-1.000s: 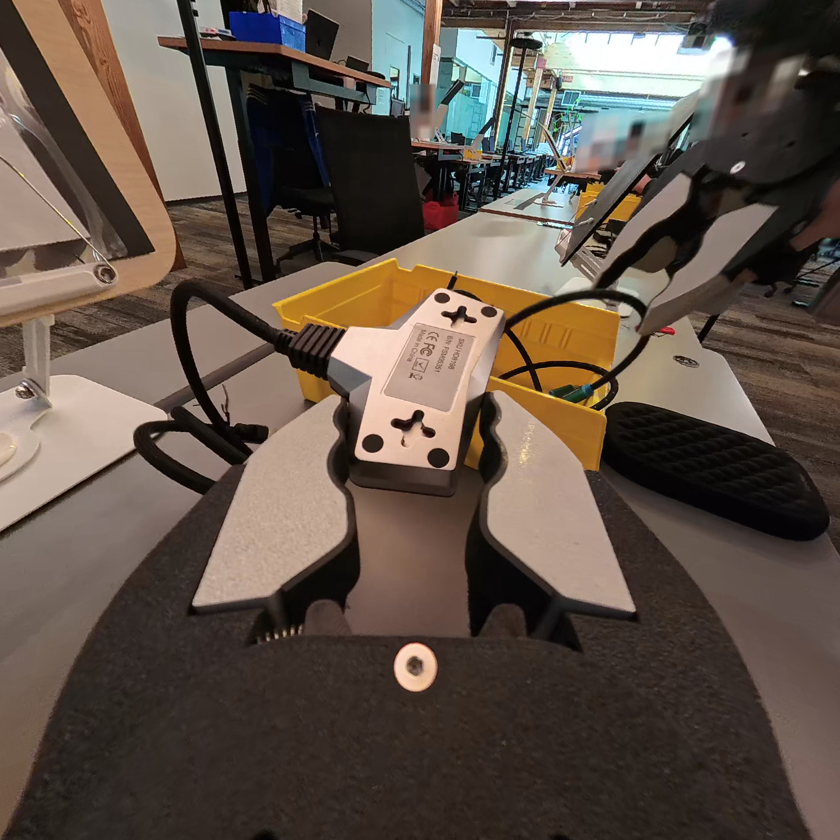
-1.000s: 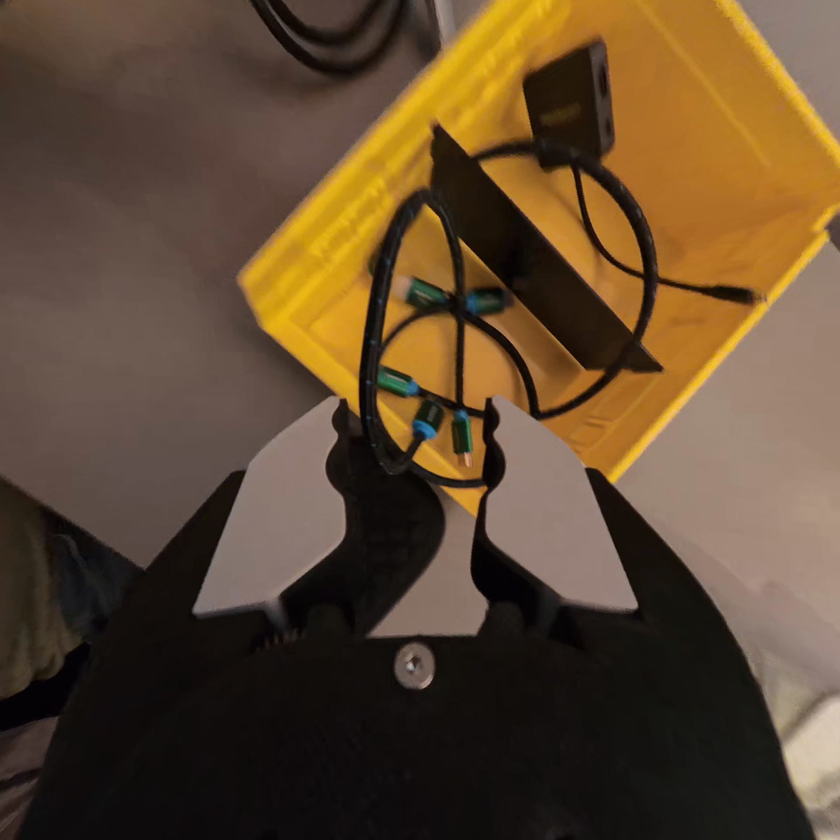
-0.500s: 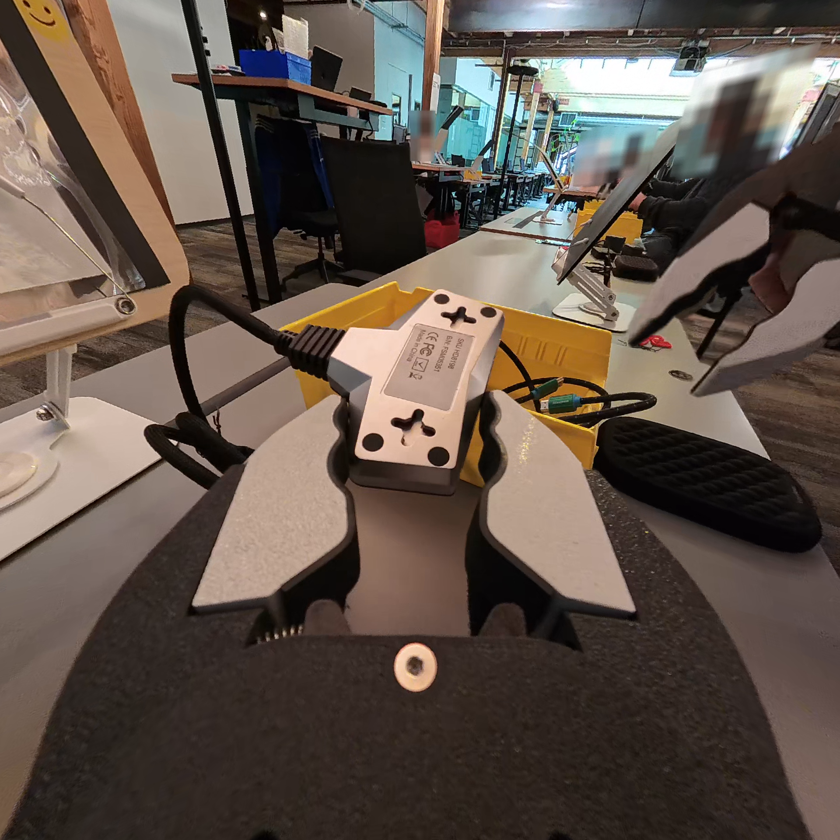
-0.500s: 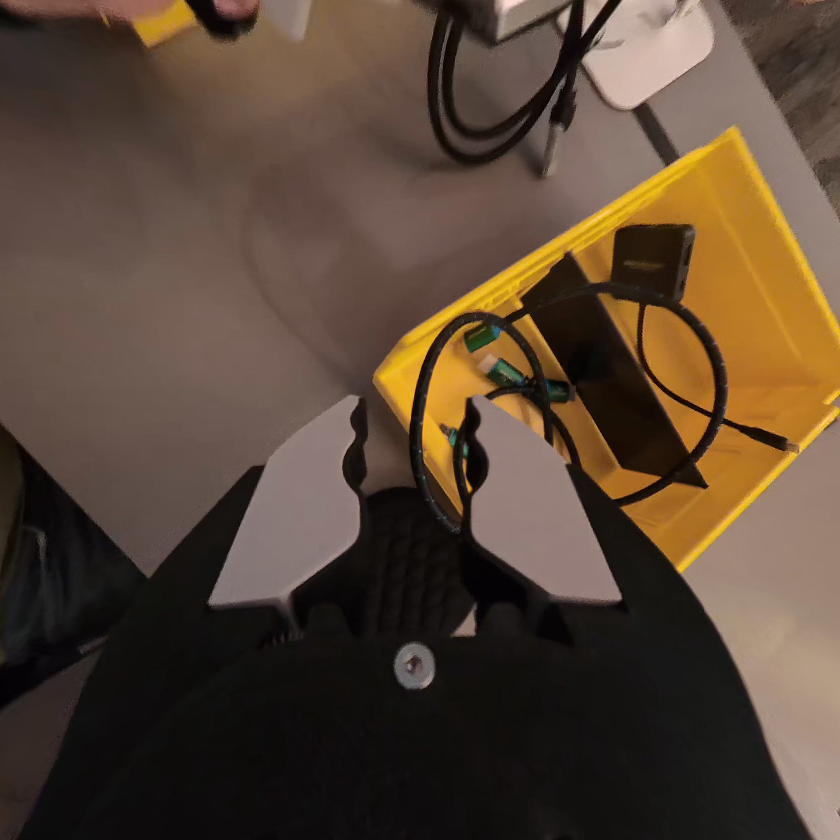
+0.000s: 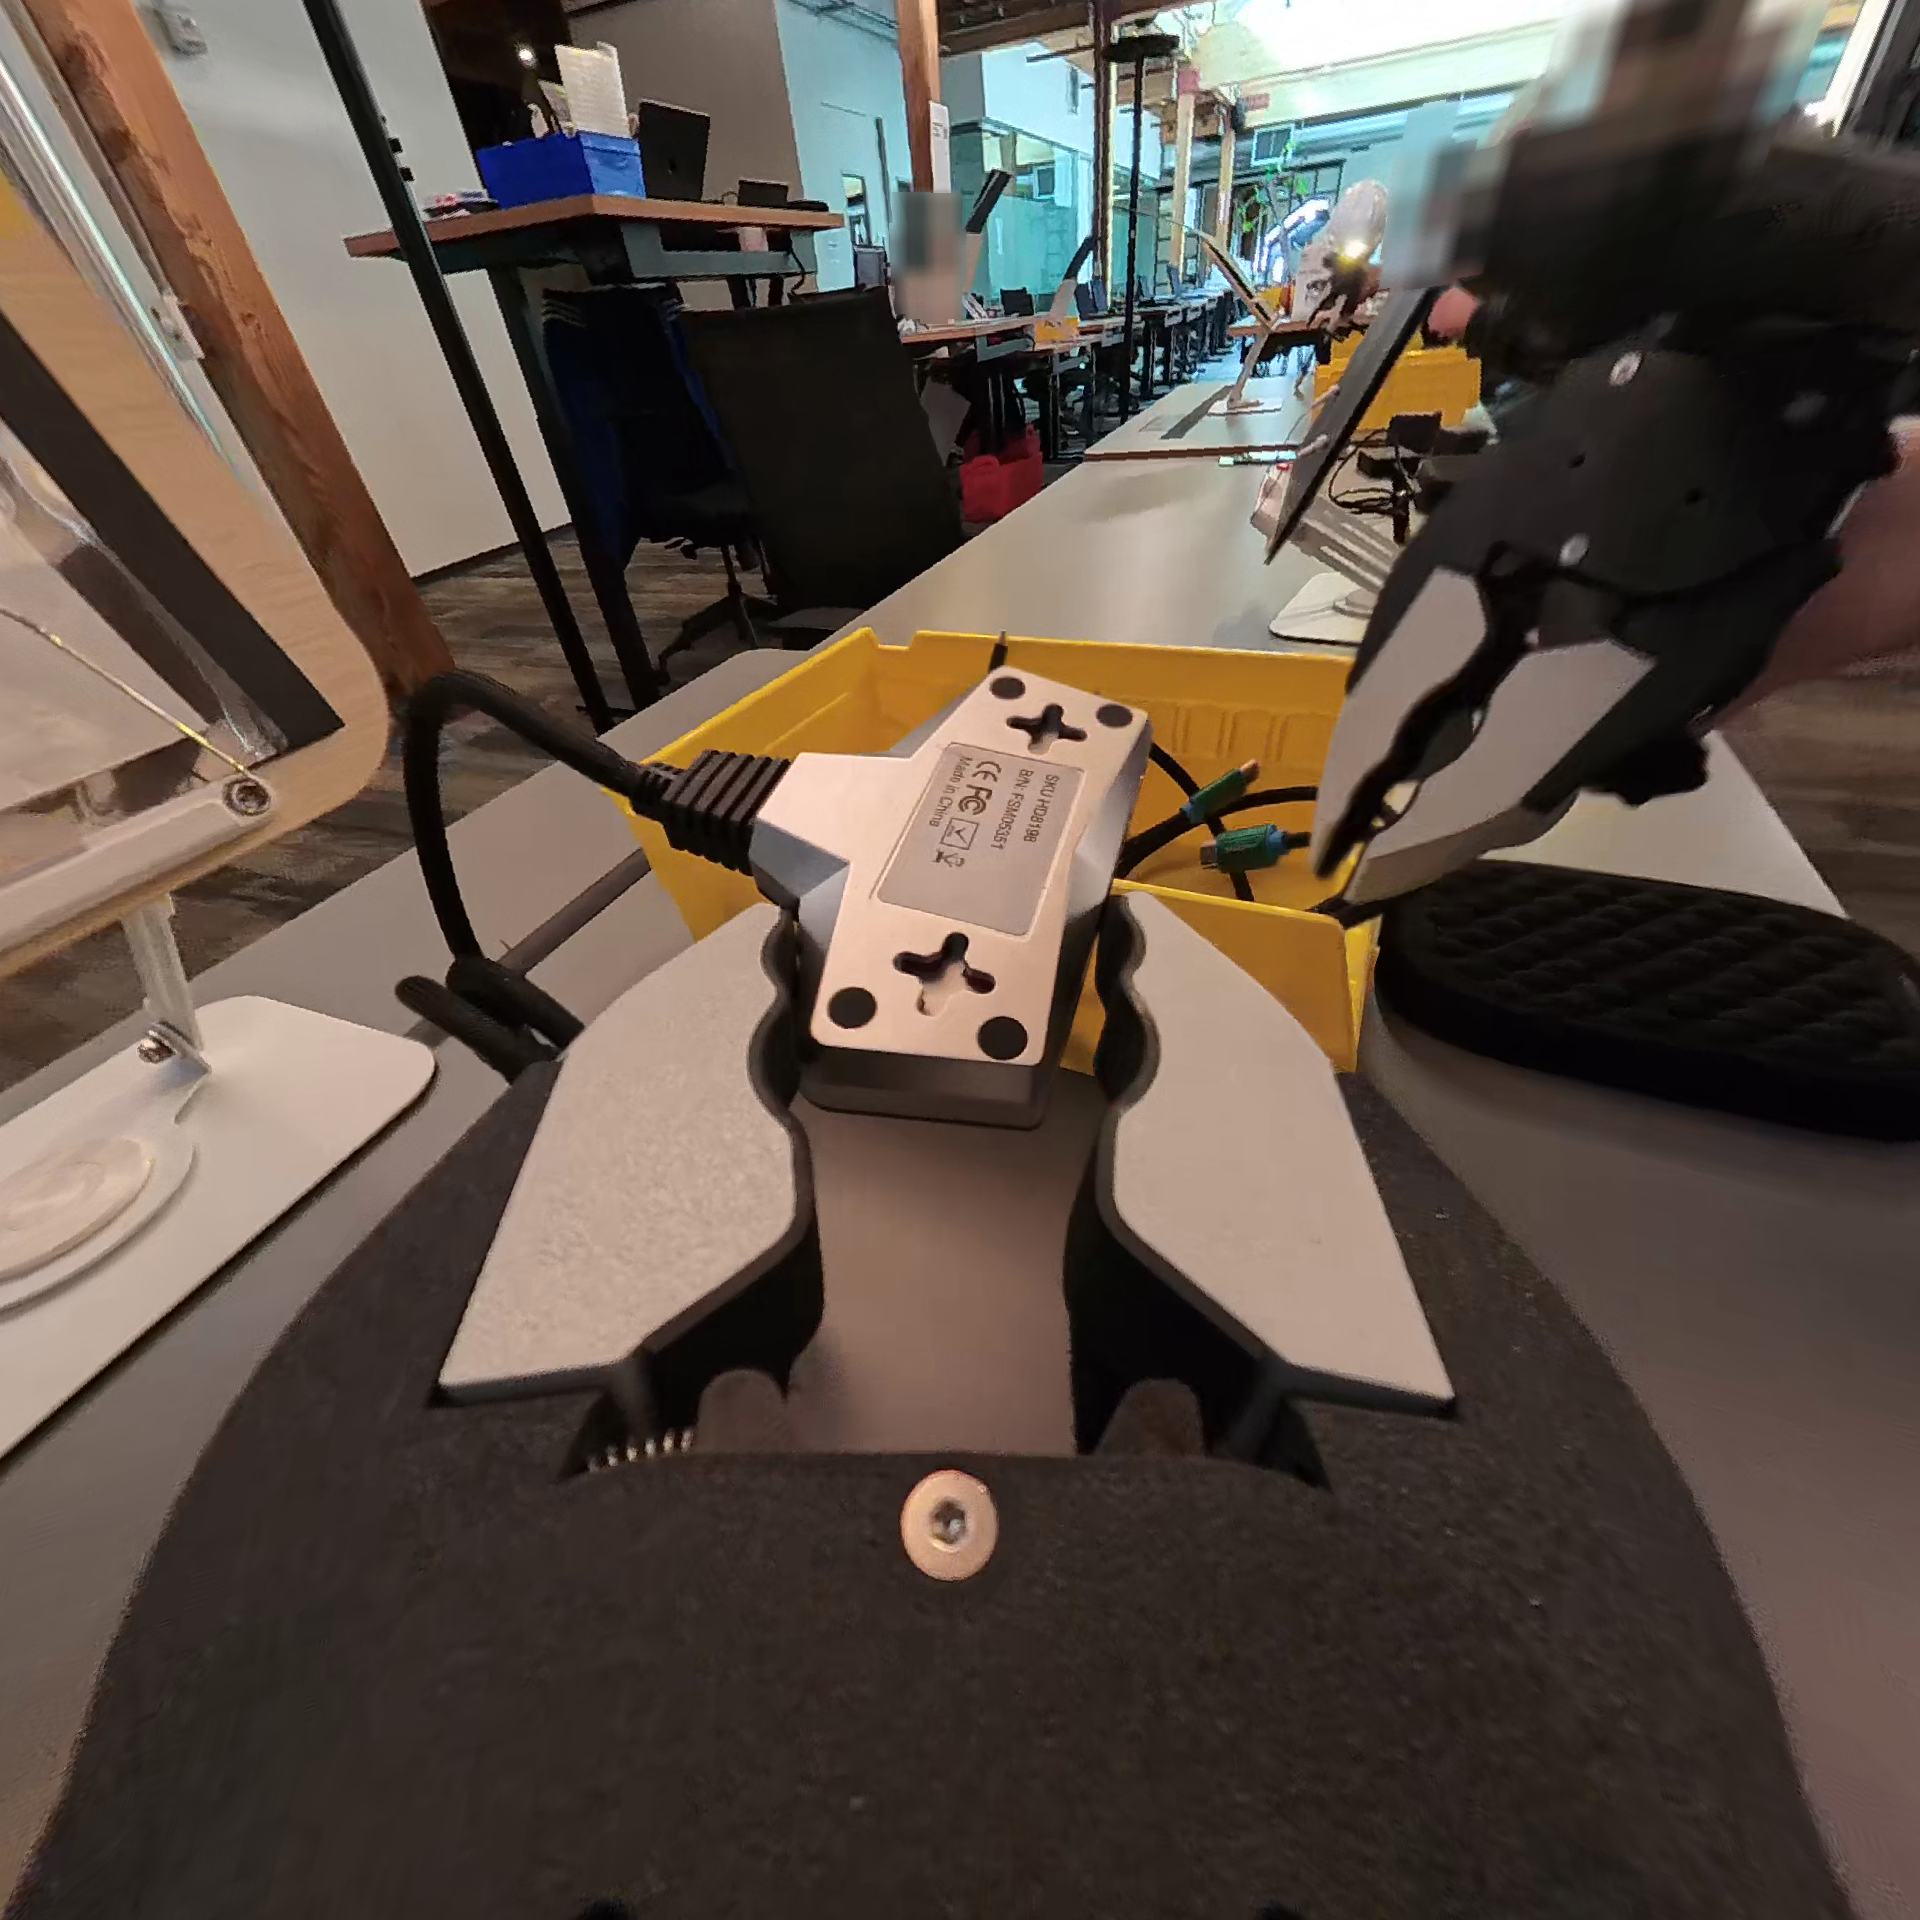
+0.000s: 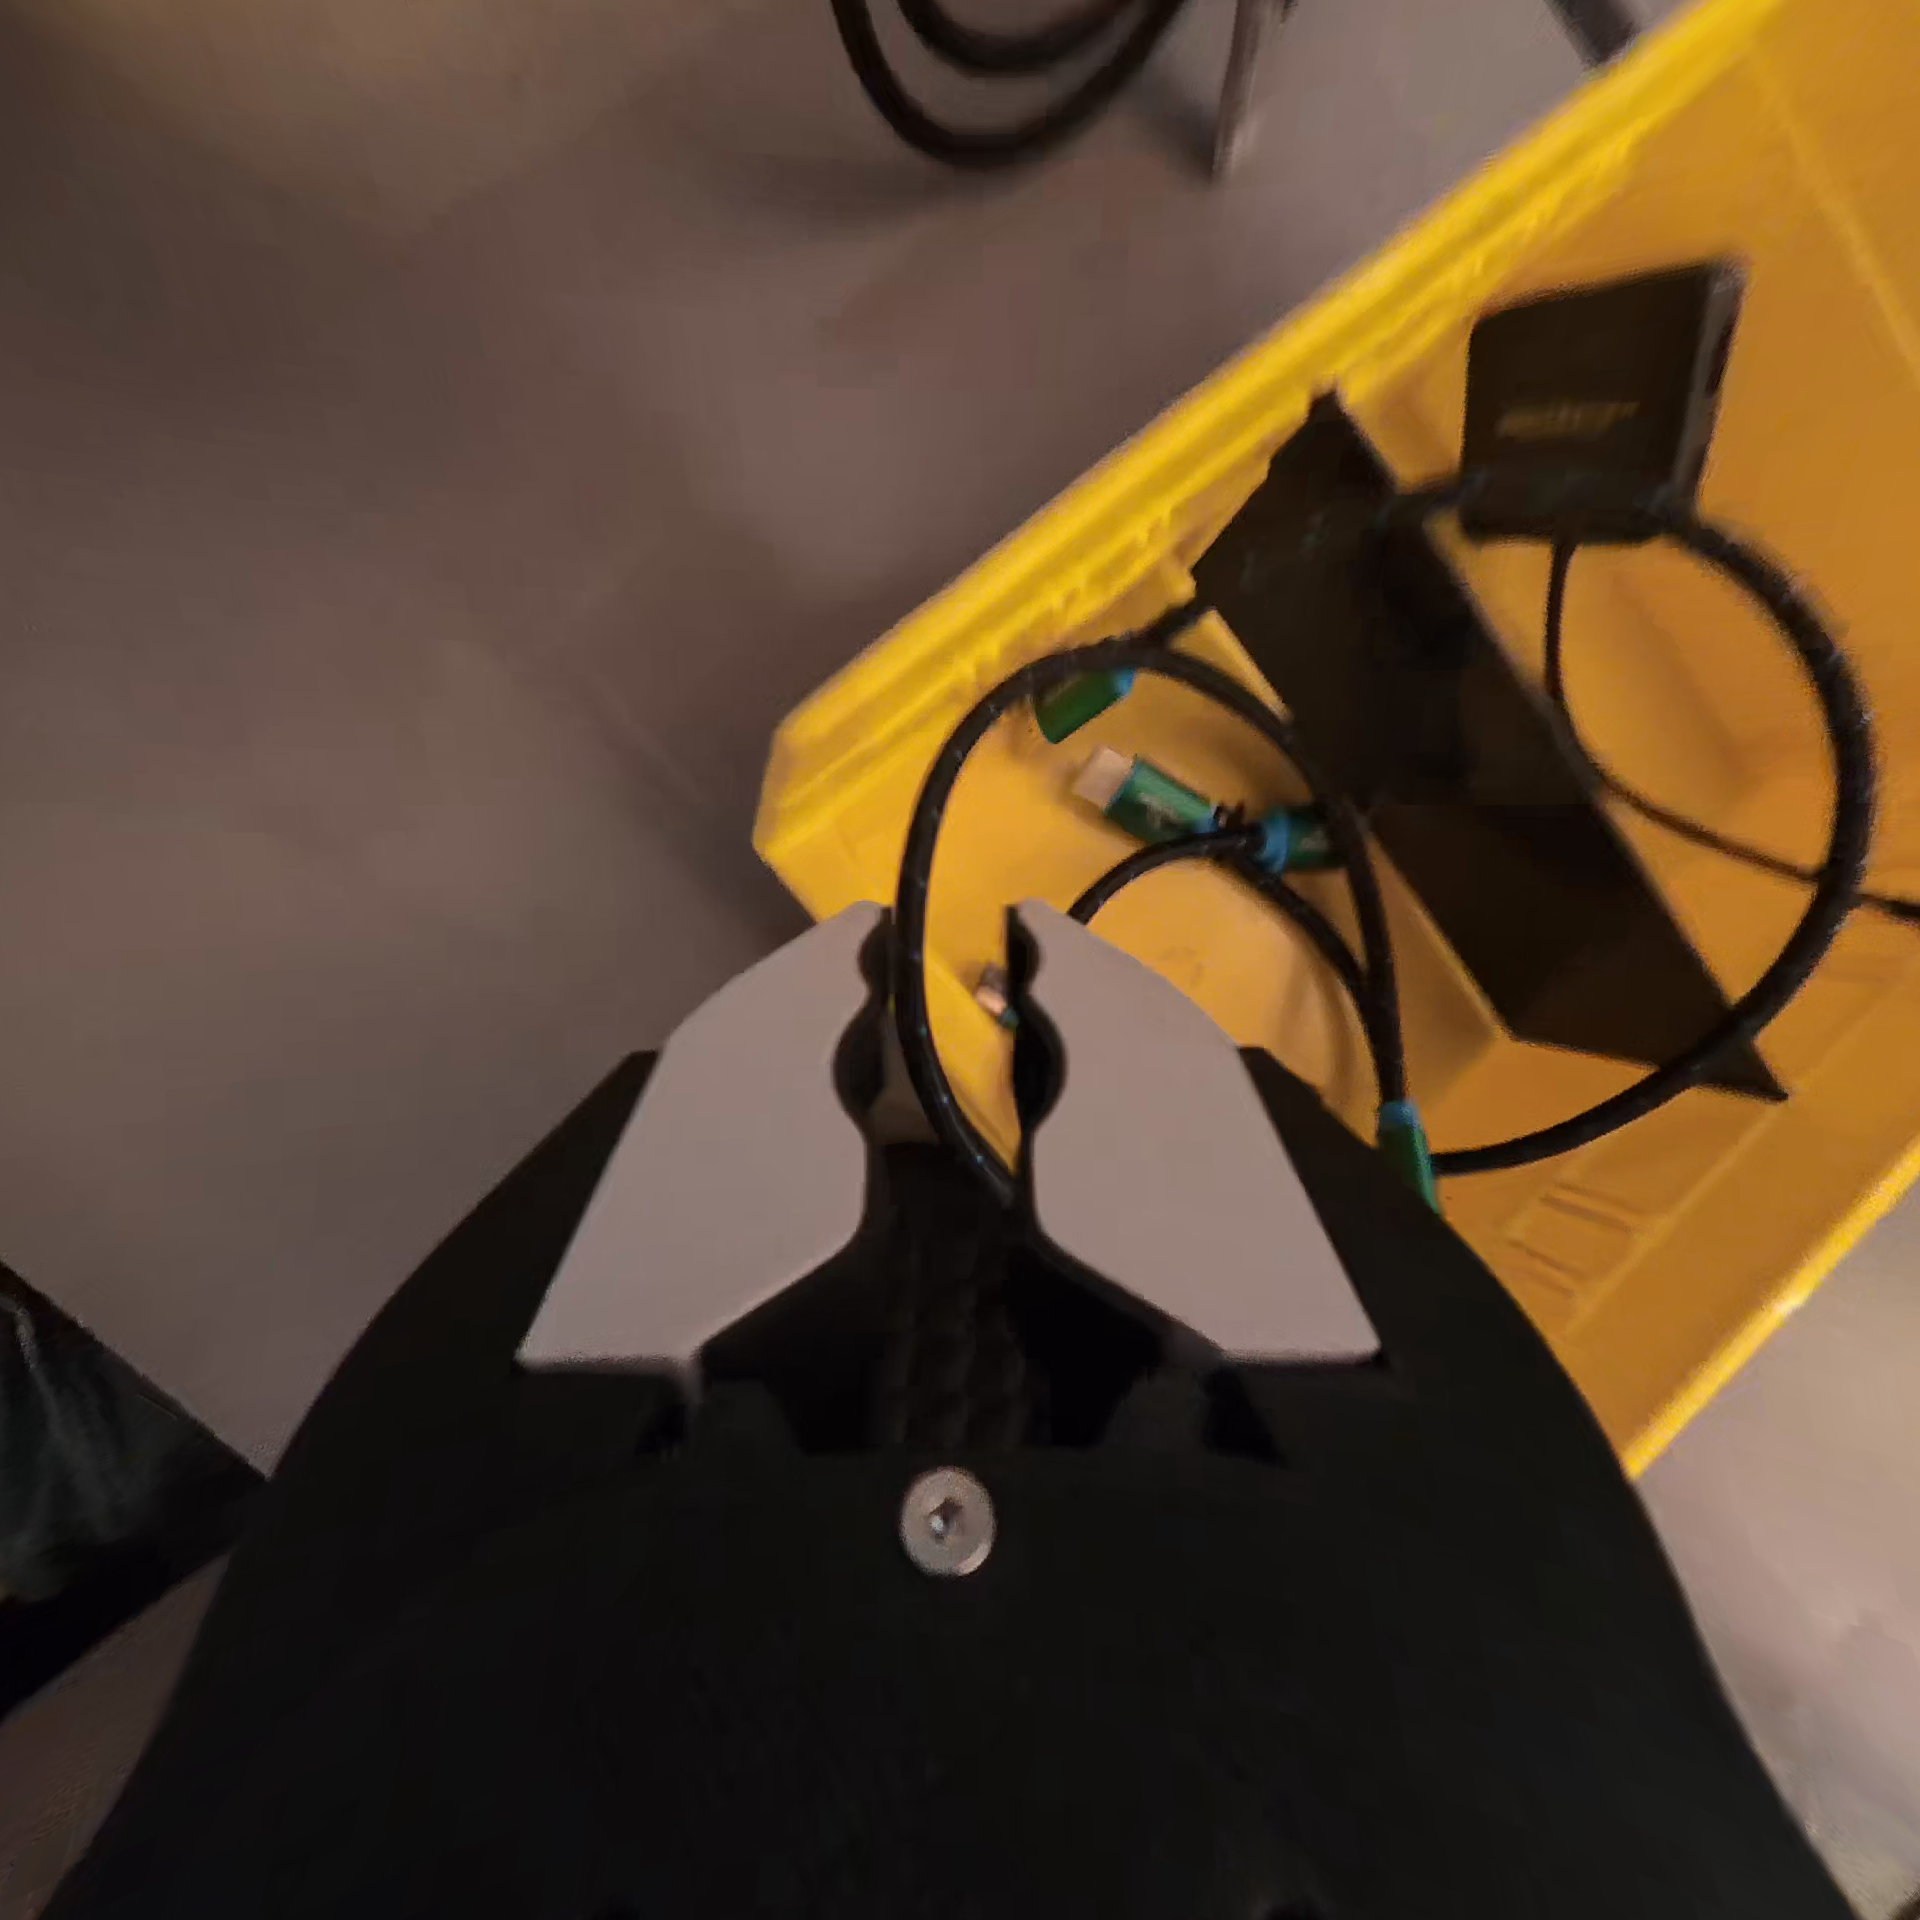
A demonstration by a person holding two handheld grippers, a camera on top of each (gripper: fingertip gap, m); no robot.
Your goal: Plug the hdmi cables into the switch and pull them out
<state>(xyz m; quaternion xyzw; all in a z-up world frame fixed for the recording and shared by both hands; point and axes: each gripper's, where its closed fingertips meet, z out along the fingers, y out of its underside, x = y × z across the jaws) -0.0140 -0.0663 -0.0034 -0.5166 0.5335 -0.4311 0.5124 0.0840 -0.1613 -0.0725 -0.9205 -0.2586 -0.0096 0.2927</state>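
Observation:
My left gripper (image 5: 945, 920) is shut on the silver HDMI switch (image 5: 966, 883) and holds it underside up, just in front of the yellow bin (image 5: 1226, 707). The switch's thick black lead (image 5: 436, 831) loops off to the left. Black HDMI cables with green plugs (image 6: 1143, 800) lie in the bin (image 6: 1039, 644); two plugs show in the left wrist view (image 5: 1242, 847). My right gripper (image 6: 951, 925) hangs over the bin's near corner. Its jaws are narrowed, with a gap, around a cable loop (image 6: 920, 883) that runs between them. It also shows in the left wrist view (image 5: 1340, 878).
A black divider (image 6: 1455, 779) splits the bin; a small black box (image 6: 1590, 405) with its own lead lies in the far part. A black padded rest (image 5: 1662, 997) lies right of the bin. A white stand base (image 5: 208, 1122) carrying a wood-framed panel stands at the left. About 15 centimeters separates my left fingertips from my right.
My right gripper has come back down over the bin's corner and its jaws have narrowed around the cable loop. My left gripper still holds the switch in much the same place.

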